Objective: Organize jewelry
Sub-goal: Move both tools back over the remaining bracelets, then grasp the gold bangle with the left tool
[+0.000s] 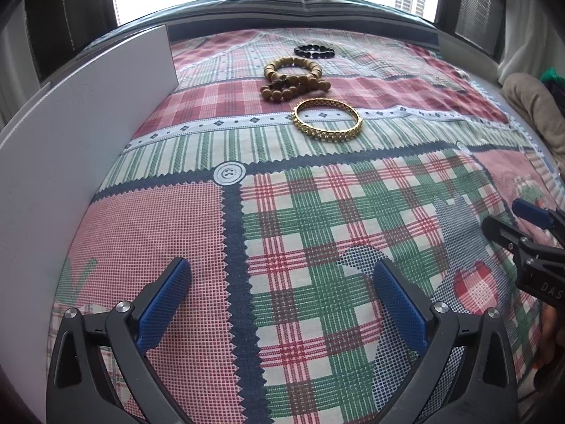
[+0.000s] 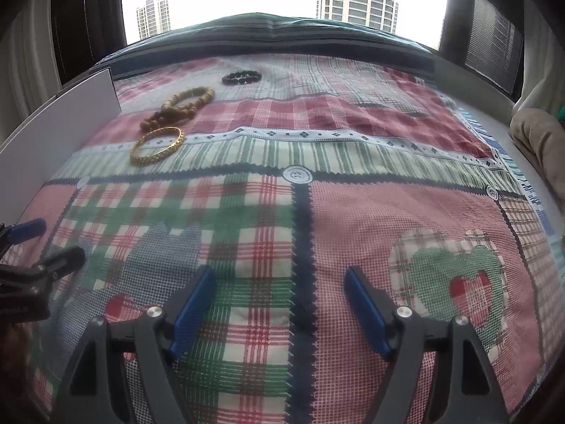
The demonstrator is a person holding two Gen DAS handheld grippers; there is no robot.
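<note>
A gold bangle [image 1: 328, 120] lies flat on the patchwork cloth, with wooden bead bracelets [image 1: 293, 79] just behind it and a black bead bracelet [image 1: 314, 51] farthest back. The same three show in the right wrist view: the bangle [image 2: 157, 145], the wooden beads [image 2: 180, 106], the black beads [image 2: 242, 77]. My left gripper [image 1: 282, 304] is open and empty, well short of the bangle. My right gripper [image 2: 280, 304] is open and empty, to the right of the jewelry. Each gripper shows at the edge of the other's view, the right one [image 1: 529, 233] and the left one [image 2: 39, 247].
A white board [image 1: 81, 134] stands upright along the left edge of the cloth, also in the right wrist view [image 2: 60, 127]. A beige cushion [image 1: 533, 106] lies at the right. A window with tower blocks is behind the table.
</note>
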